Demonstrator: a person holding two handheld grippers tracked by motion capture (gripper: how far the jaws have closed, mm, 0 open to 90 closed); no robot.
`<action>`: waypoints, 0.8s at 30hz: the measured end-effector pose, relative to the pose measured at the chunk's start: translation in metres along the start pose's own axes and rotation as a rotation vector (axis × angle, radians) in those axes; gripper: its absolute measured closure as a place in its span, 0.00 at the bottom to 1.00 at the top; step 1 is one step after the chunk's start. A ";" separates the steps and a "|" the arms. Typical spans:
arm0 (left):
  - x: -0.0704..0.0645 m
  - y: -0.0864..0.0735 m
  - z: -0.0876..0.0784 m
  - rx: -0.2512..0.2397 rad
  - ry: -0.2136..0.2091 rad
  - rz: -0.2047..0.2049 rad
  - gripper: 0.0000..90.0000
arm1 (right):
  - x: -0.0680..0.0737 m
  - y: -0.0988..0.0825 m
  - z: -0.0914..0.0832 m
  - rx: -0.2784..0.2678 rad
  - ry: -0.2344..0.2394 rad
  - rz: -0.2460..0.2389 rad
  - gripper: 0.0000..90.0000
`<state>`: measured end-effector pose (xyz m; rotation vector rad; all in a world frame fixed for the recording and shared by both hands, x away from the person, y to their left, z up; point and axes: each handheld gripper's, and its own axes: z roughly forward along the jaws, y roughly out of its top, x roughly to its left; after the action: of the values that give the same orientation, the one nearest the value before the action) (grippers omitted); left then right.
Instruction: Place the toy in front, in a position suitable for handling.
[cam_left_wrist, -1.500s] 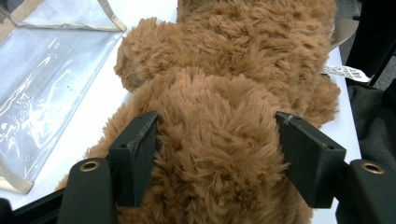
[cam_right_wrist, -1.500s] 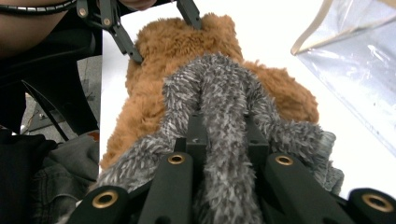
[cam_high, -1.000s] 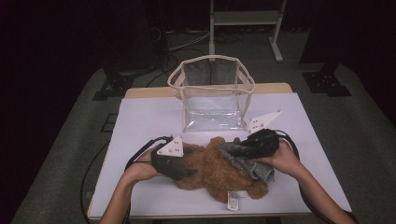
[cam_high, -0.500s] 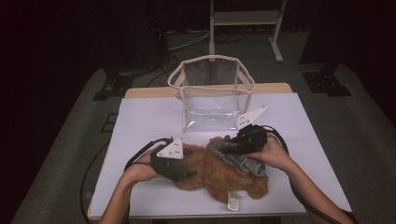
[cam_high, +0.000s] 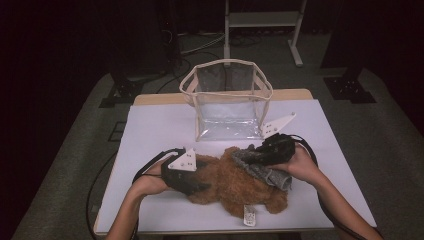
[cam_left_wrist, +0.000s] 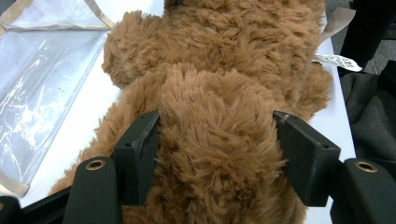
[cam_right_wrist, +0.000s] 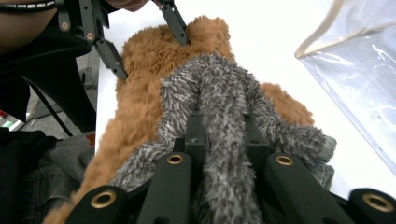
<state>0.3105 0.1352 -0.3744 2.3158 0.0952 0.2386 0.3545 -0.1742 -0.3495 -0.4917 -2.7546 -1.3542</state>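
Teddy bear (cam_high: 235, 182), brown and shaggy, lies flat across the near half of the white table (cam_high: 150, 130), with a grey furry garment (cam_high: 262, 170) draped over its upper side, and just beyond it a clear bag (cam_high: 227, 102) stands open-topped. The job looks like working that grey piece along the bear, so the trick is a steady anchor on one side and a clean, even pull on the other, no yanking, or the fur bunches and the bear slides.

Right tongs (cam_right_wrist: 223, 140) are clamped tight on a fold of the grey garment, jaws nearly together with the fabric squeezed between them. Left tongs (cam_left_wrist: 217, 154) straddle a thick brown limb or flank, jaws partway apart and pressing into the plush on both sides, holding the bear down.

Left hand (cam_high: 150, 181) comes in low from the near edge, the tool lying almost level and aimed along the table toward the bear. Right hand (cam_high: 300, 165) sits higher over the bear's far end, wrist angled inward, tool pointing back across toward the left one.
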 end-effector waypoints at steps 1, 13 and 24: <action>0.000 0.000 0.000 0.000 0.000 0.000 0.38 | -0.001 0.002 0.004 0.000 0.006 -0.004 0.86; 0.000 -0.002 -0.001 -0.007 -0.002 -0.003 0.39 | -0.001 0.003 0.004 -0.008 0.012 -0.008 0.86; 0.000 -0.002 -0.001 -0.008 -0.006 -0.005 0.41 | 0.000 -0.002 -0.004 -0.011 0.013 0.005 0.86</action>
<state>0.3099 0.1373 -0.3751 2.3082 0.0973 0.2287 0.3537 -0.1781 -0.3486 -0.4876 -2.7352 -1.3672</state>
